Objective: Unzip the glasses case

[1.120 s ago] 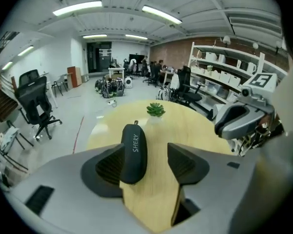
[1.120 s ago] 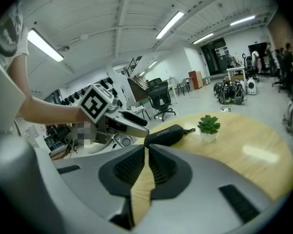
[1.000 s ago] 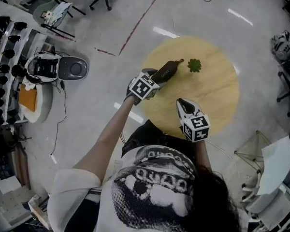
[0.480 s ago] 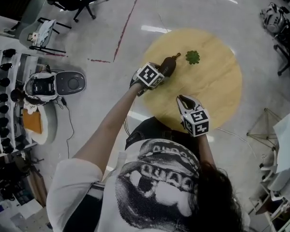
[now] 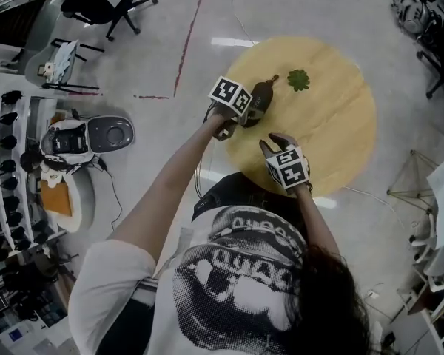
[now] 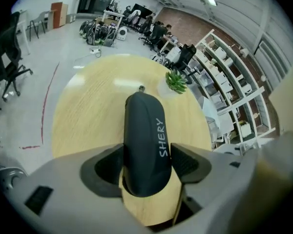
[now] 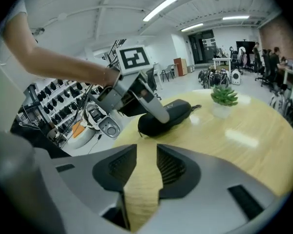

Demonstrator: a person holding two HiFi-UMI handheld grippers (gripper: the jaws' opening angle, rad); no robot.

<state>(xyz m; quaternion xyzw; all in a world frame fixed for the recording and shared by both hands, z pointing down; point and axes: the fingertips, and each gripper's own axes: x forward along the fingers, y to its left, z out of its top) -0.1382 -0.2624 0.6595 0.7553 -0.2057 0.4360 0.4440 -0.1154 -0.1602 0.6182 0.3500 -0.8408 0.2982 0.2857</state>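
Head view: glasses case [image 5: 262,96] on round table [image 5: 333,124] nr its left edge, long axis running straight away from left gripper [image 5: 247,112]; right gripper [image 5: 275,142] closer to person, apart from case

Left gripper view: jaws just been widening, straddle case's near end, pads not clamped

Right gripper view: jaws just been opening, only tabletop btw them; case ahead-left, so left gripper nearer

Left gripper [image 6: 146,165] is pointed down, jaws just opened wider astride case [image 6: 142,130]; right gripper [image 7: 145,167] is tilted down, jaws just opened, empty.
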